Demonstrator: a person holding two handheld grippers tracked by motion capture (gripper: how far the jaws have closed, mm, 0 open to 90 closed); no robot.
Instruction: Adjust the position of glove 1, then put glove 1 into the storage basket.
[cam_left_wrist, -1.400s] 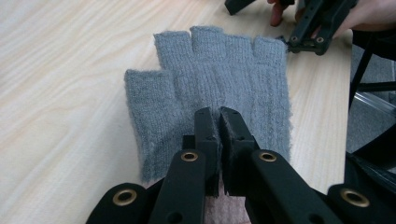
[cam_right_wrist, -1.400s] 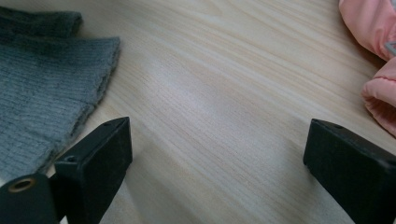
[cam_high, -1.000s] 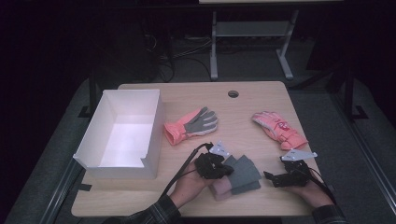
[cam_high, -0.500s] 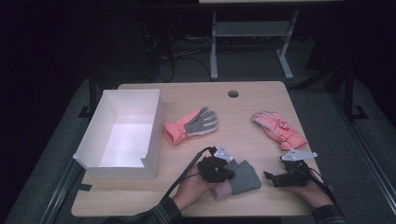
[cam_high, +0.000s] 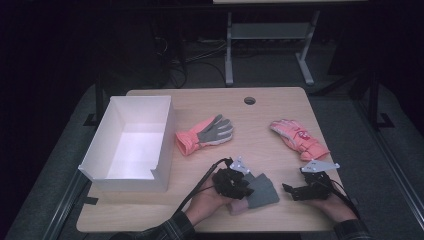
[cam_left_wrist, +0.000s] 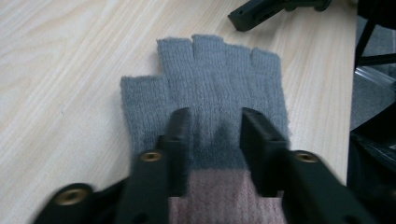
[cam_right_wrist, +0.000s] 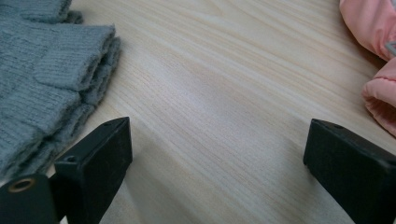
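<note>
- Left gripper (cam_left_wrist: 212, 135) — jaws just opening, parted over grey fingerless glove (cam_left_wrist: 210, 88), lower centre of high view.
- Right gripper (cam_right_wrist: 215, 154) — jaws spread wide, nothing between, table (cam_right_wrist: 224, 70) beneath.

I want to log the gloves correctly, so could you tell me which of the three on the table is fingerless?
It is the grey knit glove with the pink cuff, lying under the left gripper; the two coral gloves farther back have full fingers.
</note>
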